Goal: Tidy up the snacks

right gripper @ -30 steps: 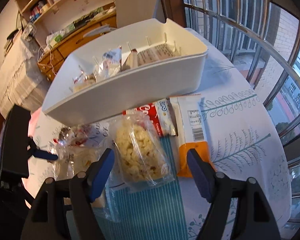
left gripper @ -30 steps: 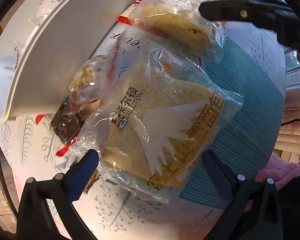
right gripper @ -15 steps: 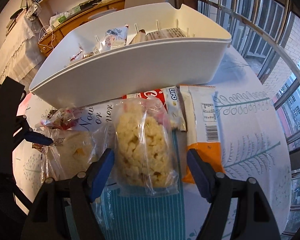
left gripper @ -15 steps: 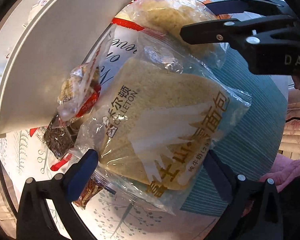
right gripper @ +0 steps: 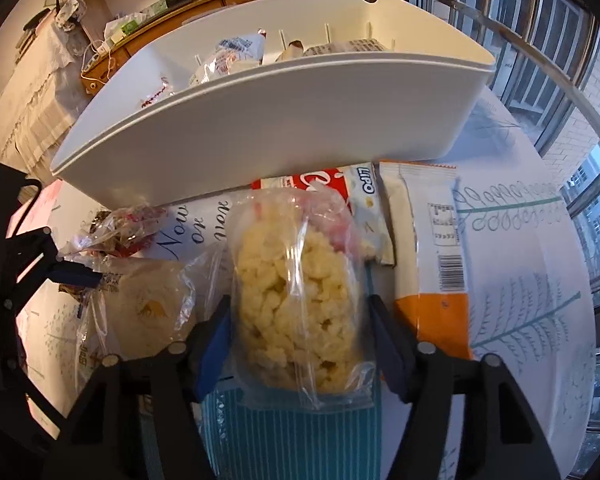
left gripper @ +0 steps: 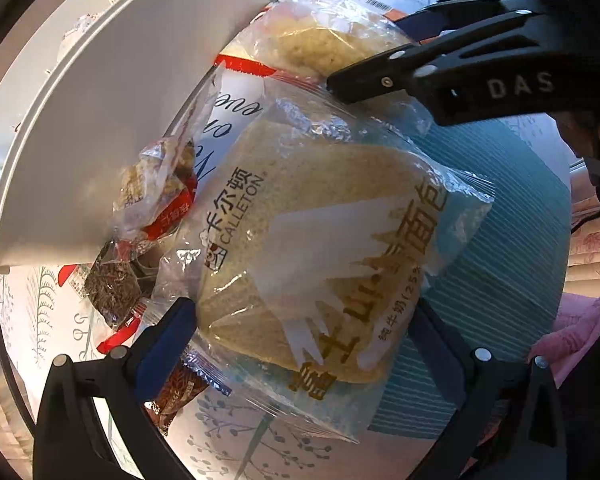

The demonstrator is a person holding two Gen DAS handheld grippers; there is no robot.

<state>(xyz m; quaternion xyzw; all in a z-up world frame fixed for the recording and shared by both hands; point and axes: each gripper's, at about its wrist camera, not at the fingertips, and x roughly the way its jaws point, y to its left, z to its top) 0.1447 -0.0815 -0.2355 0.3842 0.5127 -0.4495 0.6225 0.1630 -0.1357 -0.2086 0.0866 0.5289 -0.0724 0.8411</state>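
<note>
Left gripper point(left gripper: 304, 344) over the bread bag point(left gripper: 312, 248)
Its jaws straddled the bag, open; the white bin point(left gripper: 100, 120) stood beside.

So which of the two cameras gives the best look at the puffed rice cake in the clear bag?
The right wrist view: the puffed rice cake lies whole between that gripper's fingers. In the left wrist view the same bag sits at the top edge, partly hidden behind the right gripper.

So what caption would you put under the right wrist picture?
Right tongs closing around a clear bag of puffed rice cake, in front of the white plastic snack bin.
</note>
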